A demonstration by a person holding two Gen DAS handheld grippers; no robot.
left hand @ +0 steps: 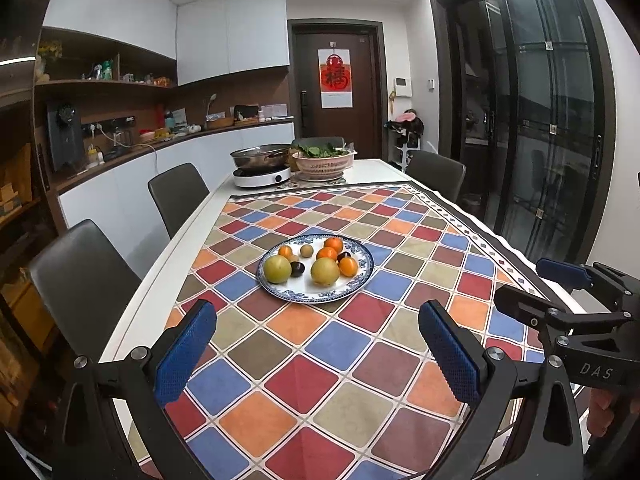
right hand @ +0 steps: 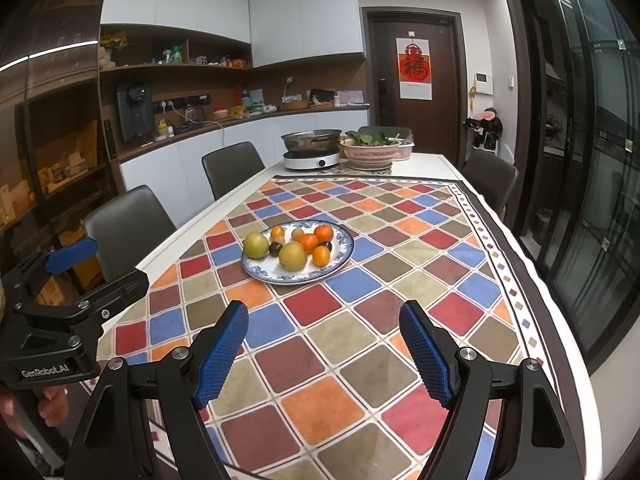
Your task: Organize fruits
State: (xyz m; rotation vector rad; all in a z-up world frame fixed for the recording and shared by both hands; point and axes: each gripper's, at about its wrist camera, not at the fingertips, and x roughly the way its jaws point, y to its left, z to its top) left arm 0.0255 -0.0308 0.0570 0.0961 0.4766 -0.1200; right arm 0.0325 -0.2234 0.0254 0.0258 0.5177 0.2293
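A blue-and-white plate (left hand: 320, 297) (right hand: 288, 276) sits on the chequered tablecloth, ahead of both grippers. On it lie two large yellow-green fruits (left hand: 277, 269) (right hand: 293, 256), several small oranges (left hand: 348, 266) (right hand: 321, 256), dark plums (left hand: 297, 269) (right hand: 275, 249) and a small brownish fruit (left hand: 306, 251). My left gripper (left hand: 316, 354) is open and empty above the cloth, short of the plate. My right gripper (right hand: 323, 354) is open and empty, also short of the plate. Each gripper shows at the edge of the other's view.
A white induction cooker with a steel pot (left hand: 262, 168) (right hand: 312, 152) and a pink basket of greens (left hand: 324, 162) (right hand: 370, 152) stand at the table's far end. Dark chairs (left hand: 178, 196) (right hand: 128, 220) line the left side; another stands far right (left hand: 436, 172).
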